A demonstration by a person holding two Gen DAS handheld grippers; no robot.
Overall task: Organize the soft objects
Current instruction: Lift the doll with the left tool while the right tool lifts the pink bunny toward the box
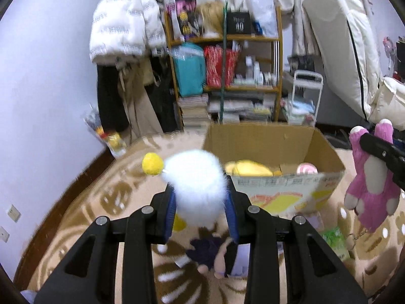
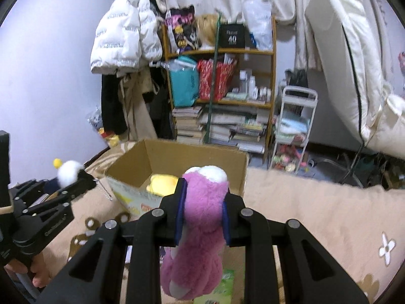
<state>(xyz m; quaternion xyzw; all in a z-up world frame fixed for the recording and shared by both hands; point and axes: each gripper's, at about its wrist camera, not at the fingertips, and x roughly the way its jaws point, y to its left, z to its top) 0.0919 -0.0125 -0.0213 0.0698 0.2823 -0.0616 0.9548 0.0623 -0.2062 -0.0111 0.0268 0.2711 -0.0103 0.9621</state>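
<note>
My left gripper (image 1: 202,202) is shut on a fluffy white plush with a yellow pompom (image 1: 196,179) and holds it in the air just left of the open cardboard box (image 1: 260,139). My right gripper (image 2: 203,210) is shut on a pink plush bear (image 2: 202,217), hanging near the box's front right; the bear also shows in the left wrist view (image 1: 372,177). The box (image 2: 200,157) holds a yellow plush (image 1: 248,168) and a pink-and-white soft toy (image 1: 306,169). A dark-clothed doll (image 1: 212,253) lies on the rug below my left gripper.
The box stands on a beige patterned rug (image 2: 316,202). Behind it are a cluttered wooden shelf (image 2: 222,81) with stacked books, hanging coats (image 2: 126,38), a small white trolley (image 2: 291,131) and bedding (image 2: 354,63) at the right. A green packet (image 1: 334,240) lies on the rug.
</note>
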